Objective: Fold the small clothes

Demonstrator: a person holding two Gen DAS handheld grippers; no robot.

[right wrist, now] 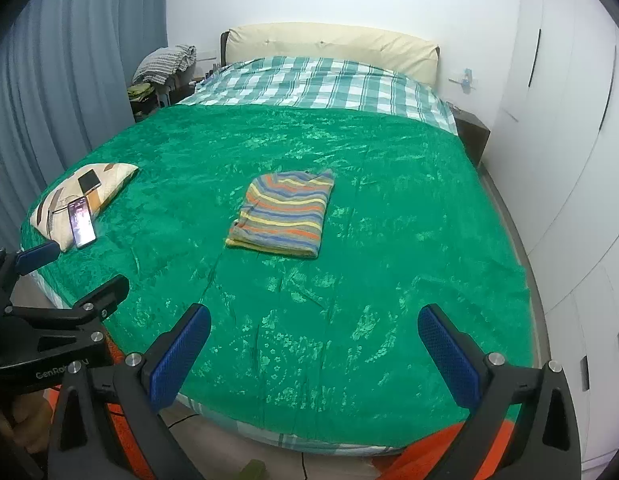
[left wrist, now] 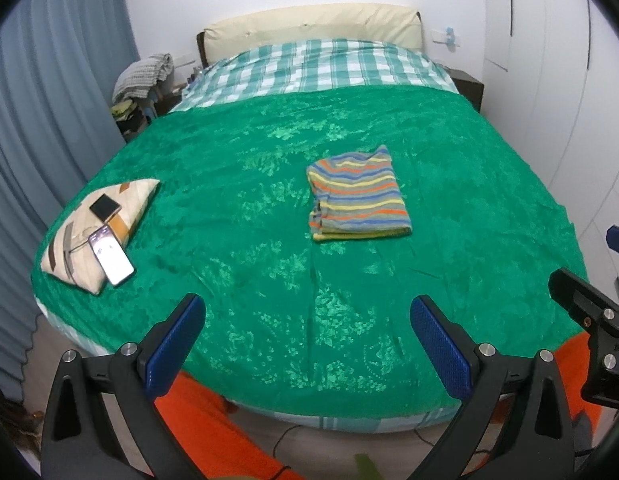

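Well apart, folded striped garment (left wrist: 358, 194) mid-blanket (left wrist: 269, 280), jaws wide

Item count on bed

1 folded striped garment (left wrist: 357, 194); 1 pillow (left wrist: 95, 230); 2 phones (left wrist: 111, 258) on it; 2 grippers: left (left wrist: 307, 334), right (right wrist: 313, 342).

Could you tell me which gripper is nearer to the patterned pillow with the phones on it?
Left. The left gripper hangs open off the bed's near edge, toward the pillow side; the right gripper, also open, is farther along that edge.
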